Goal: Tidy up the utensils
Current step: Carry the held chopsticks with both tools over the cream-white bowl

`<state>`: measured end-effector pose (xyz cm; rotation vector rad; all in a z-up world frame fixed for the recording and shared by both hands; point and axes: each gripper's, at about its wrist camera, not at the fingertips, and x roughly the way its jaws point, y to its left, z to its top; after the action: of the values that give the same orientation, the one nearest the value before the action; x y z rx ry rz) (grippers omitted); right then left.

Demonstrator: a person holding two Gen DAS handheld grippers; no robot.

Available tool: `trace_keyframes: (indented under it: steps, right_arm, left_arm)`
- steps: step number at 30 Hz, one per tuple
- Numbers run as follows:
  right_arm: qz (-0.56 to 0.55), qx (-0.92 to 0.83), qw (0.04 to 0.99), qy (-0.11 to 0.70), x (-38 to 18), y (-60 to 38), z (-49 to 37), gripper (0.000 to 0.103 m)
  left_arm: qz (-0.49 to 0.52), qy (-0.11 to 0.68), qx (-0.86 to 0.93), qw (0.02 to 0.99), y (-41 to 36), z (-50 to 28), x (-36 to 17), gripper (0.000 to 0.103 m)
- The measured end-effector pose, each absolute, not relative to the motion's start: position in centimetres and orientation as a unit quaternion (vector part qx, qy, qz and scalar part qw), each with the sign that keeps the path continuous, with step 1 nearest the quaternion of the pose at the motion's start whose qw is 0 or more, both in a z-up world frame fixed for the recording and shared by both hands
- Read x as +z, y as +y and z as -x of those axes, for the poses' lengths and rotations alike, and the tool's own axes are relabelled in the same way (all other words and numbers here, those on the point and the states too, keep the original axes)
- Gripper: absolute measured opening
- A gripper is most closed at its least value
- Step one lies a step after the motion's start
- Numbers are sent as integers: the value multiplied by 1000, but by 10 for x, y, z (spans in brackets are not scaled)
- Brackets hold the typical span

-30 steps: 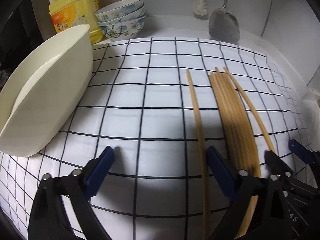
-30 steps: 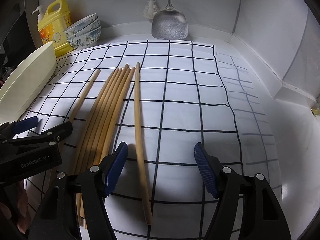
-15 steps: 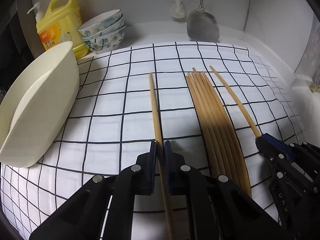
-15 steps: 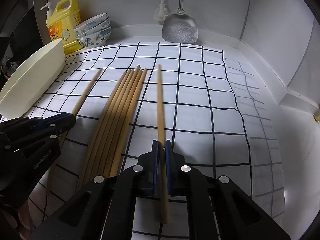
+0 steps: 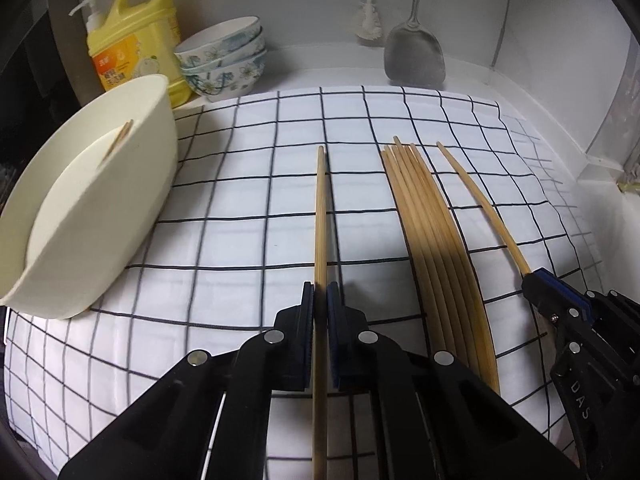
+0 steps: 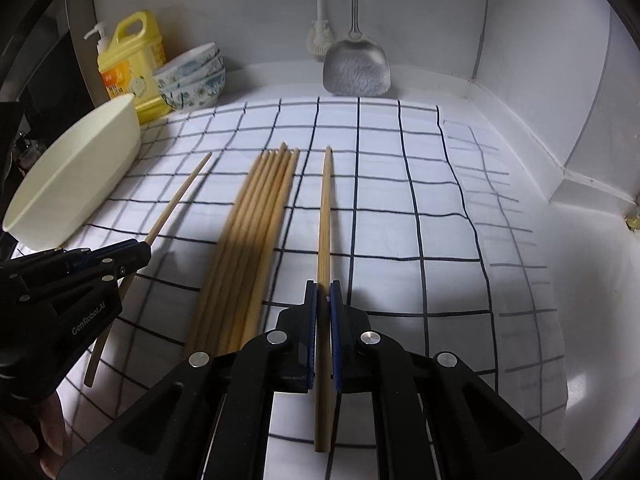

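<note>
Several wooden chopsticks lie side by side in a bundle (image 5: 432,240) (image 6: 256,232) on a black-and-white checked cloth (image 5: 240,208). My left gripper (image 5: 320,300) (image 6: 140,250) is shut on a single chopstick (image 5: 320,208) (image 6: 180,196) left of the bundle. My right gripper (image 6: 323,296) (image 5: 536,278) is shut on another single chopstick (image 6: 325,208) (image 5: 480,204) right of the bundle. Both held sticks point away from me, along the bundle. A cream oval tub (image 5: 100,200) (image 6: 80,176) at the left has one chopstick (image 5: 116,142) inside it.
At the back left stand a yellow detergent bottle (image 5: 132,40) and stacked floral bowls (image 5: 224,56). A metal spatula (image 5: 414,56) and a brush (image 5: 368,20) hang on the back wall. White counter walls (image 6: 580,140) rise at the right. A hand (image 6: 48,440) shows bottom left.
One second ago both grippers stood open, each astride a single chopstick. Both have since closed on their chopsticks and have stayed shut for the last half second.
</note>
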<state>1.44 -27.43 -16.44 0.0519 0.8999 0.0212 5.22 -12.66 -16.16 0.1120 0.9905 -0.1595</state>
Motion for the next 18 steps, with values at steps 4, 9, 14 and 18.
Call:
trace_keyframes:
  steps: [4,9,14,18]
  right_arm:
    - [-38,19,904,425,-151,-271,-7,6]
    - [-36,36,911,410,-119,-262,7,6]
    - [-29,60,912,405,-85,-248,16,6]
    - [-18,72,913,402,-60,-228,18,6]
  left_arm:
    - [-55,465,-58,882,-118,-44,-138,7]
    - [-62,439,-30,896,-100,-24,-92,7]
    - [-53,419,5,907,-68,-6,-44,7]
    - [-40,412,27,910,-32,3,-18,7]
